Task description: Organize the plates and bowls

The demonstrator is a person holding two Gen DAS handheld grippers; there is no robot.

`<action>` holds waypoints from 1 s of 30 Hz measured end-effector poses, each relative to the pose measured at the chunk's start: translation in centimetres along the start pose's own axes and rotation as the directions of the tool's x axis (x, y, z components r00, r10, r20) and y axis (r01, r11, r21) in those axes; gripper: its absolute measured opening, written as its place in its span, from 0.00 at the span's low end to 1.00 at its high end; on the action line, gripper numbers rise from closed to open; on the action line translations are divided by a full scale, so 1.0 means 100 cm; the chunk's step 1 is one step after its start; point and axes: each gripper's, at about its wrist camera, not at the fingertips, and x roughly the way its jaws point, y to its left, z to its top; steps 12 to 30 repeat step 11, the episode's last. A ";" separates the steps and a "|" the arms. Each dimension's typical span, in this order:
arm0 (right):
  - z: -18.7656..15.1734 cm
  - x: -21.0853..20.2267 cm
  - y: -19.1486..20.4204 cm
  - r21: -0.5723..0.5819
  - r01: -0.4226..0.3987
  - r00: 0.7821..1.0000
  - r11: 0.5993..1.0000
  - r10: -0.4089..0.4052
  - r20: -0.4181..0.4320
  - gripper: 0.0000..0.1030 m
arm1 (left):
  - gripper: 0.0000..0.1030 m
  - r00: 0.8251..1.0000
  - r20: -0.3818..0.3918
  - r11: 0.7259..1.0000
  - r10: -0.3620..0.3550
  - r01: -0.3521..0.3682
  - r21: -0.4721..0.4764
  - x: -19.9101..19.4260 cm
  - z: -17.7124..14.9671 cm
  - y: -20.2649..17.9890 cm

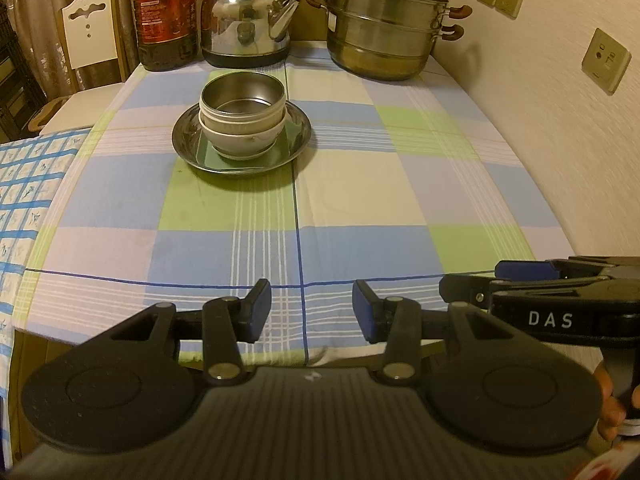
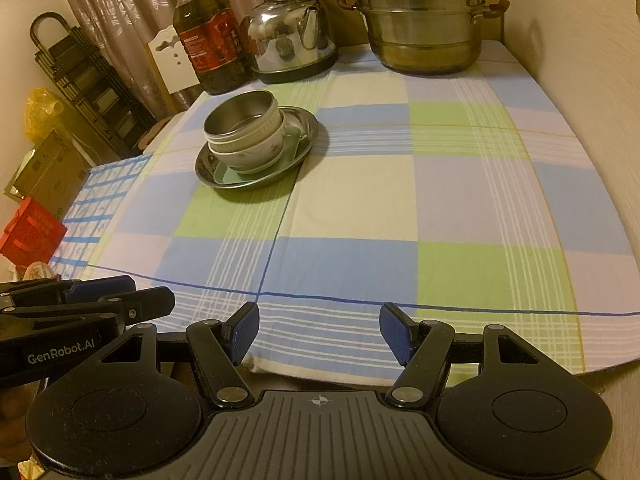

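Observation:
A round steel plate sits on the checked tablecloth toward the far left. On it lies a pale green square plate, then a white bowl, then a steel bowl nested on top. The same stack shows in the right wrist view: steel plate, green plate, white bowl, steel bowl. My left gripper is open and empty at the table's near edge. My right gripper is open and empty beside it, also at the near edge.
At the table's back stand an oil bottle, a steel kettle and a stacked steamer pot. A wall with sockets borders the right side. A chair and a blue-checked cloth lie left.

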 end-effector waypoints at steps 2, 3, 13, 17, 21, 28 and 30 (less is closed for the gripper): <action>0.001 0.001 0.000 -0.003 -0.002 1.000 1.000 0.002 -0.001 0.65 | 0.40 1.000 0.000 1.000 0.000 0.000 -0.002 0.001 0.000 0.000; 0.002 0.001 0.000 -0.003 -0.003 1.000 1.000 0.003 -0.001 0.65 | 0.40 1.000 0.000 1.000 0.000 0.000 -0.002 0.001 0.000 0.000; 0.001 0.001 0.000 -0.008 -0.010 1.000 1.000 0.010 -0.002 0.65 | 0.40 1.000 0.006 1.000 0.010 -0.010 -0.005 0.001 -0.001 -0.004; 0.001 0.001 0.000 -0.008 -0.010 1.000 1.000 0.010 -0.002 0.65 | 0.40 1.000 0.006 1.000 0.010 -0.010 -0.005 0.001 -0.001 -0.004; 0.001 0.001 0.000 -0.008 -0.010 1.000 1.000 0.010 -0.002 0.65 | 0.40 1.000 0.006 1.000 0.010 -0.010 -0.005 0.001 -0.001 -0.004; 0.001 0.001 0.000 -0.008 -0.010 1.000 1.000 0.010 -0.002 0.65 | 0.40 1.000 0.006 1.000 0.010 -0.010 -0.005 0.001 -0.001 -0.004; 0.001 0.001 0.000 -0.008 -0.010 1.000 1.000 0.010 -0.002 0.65 | 0.40 1.000 0.006 1.000 0.010 -0.010 -0.005 0.001 -0.001 -0.004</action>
